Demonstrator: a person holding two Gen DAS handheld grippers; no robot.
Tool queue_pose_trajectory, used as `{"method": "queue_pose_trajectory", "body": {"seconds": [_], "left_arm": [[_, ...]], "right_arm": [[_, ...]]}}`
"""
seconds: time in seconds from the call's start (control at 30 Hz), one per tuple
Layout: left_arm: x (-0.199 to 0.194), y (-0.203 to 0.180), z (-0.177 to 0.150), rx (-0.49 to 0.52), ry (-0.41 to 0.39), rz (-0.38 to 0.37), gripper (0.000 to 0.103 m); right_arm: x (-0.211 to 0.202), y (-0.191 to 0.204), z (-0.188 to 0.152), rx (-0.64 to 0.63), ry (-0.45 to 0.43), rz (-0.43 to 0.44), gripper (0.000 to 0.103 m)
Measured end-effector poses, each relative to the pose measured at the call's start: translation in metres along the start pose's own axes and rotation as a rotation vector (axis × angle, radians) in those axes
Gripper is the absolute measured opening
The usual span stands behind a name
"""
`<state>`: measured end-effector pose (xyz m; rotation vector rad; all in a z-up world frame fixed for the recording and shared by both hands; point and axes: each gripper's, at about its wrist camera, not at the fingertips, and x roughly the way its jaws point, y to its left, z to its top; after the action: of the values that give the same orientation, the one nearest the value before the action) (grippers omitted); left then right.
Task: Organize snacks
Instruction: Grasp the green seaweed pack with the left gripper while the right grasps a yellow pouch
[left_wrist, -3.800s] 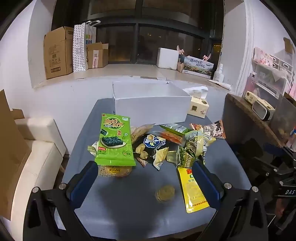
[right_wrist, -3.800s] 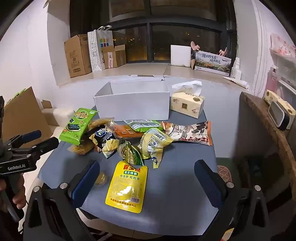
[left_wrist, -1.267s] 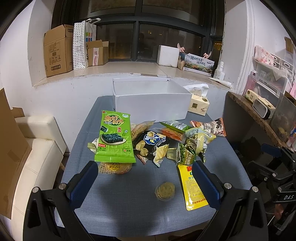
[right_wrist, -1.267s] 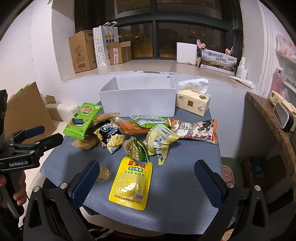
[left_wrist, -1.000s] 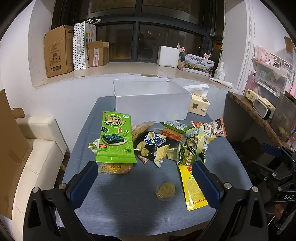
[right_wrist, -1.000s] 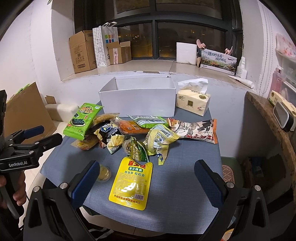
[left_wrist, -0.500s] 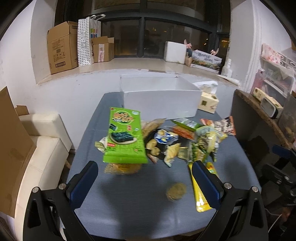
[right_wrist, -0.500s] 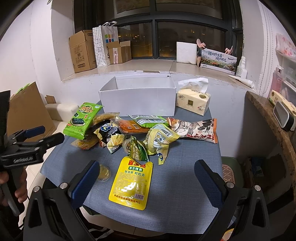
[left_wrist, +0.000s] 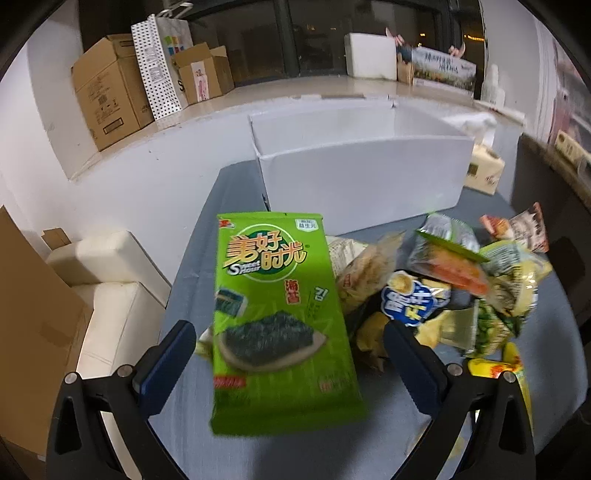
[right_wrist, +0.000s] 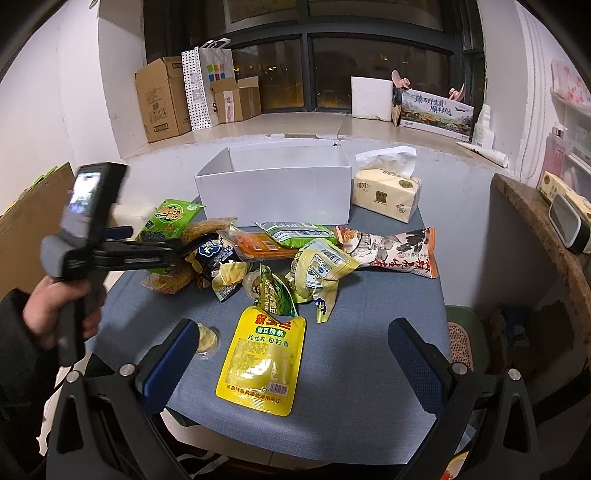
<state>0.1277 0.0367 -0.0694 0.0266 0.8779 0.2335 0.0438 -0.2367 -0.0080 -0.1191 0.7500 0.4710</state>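
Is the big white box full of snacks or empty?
Empty, as far as shows. The white box is open on top, with only bare white inner walls visible; its floor is hidden. The snacks lie outside on the table.

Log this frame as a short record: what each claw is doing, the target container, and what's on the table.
left claw: open, on either side of the green seaweed pack, not closed on it
right claw: open, above the yellow pouch, holding nothing
box: white, open top, at the table's far edge; no snacks visible inside
snack pile: loose packets in front of the box
tissue pack: right of the box
table: blue cloth
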Motion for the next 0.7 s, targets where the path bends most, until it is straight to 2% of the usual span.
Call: {"method": "queue_pose_trajectory", "body": {"seconds": [0.03, 0.1, 0.17, 0.23, 0.4, 0.6, 0.7], "left_arm": [[0.006, 0.001, 0.001, -0.003, 0.014, 0.001, 0.103], [0.015, 0.004, 0.0, -0.01, 0.036, 0.014, 0.082], [0.015, 0.01, -0.002, -0.021, 0.032, 0.019, 0.073], [0.009, 0.02, -0.003, -0.058, 0.008, -0.049, 0.072], [-0.017, 0.032, -0.004, -0.073, -0.061, -0.076, 0.072], [-0.061, 0.033, -0.014, -0.061, -0.139, -0.15, 0.072], [-0.082, 0.031, -0.026, -0.04, -0.17, -0.183, 0.072]], "right_arm": [[0.001, -0.001, 0.0, 0.004, 0.002, 0.001, 0.103], [0.003, -0.003, 0.0, 0.011, 0.006, 0.0, 0.103], [0.007, -0.005, 0.0, 0.019, 0.015, 0.003, 0.103], [0.012, -0.007, 0.0, 0.026, 0.021, 0.003, 0.103], [0.028, -0.005, 0.008, 0.037, 0.045, 0.011, 0.103], [0.068, -0.005, 0.047, 0.112, 0.111, 0.134, 0.103], [0.099, -0.014, 0.069, 0.123, 0.135, 0.111, 0.103]]}}
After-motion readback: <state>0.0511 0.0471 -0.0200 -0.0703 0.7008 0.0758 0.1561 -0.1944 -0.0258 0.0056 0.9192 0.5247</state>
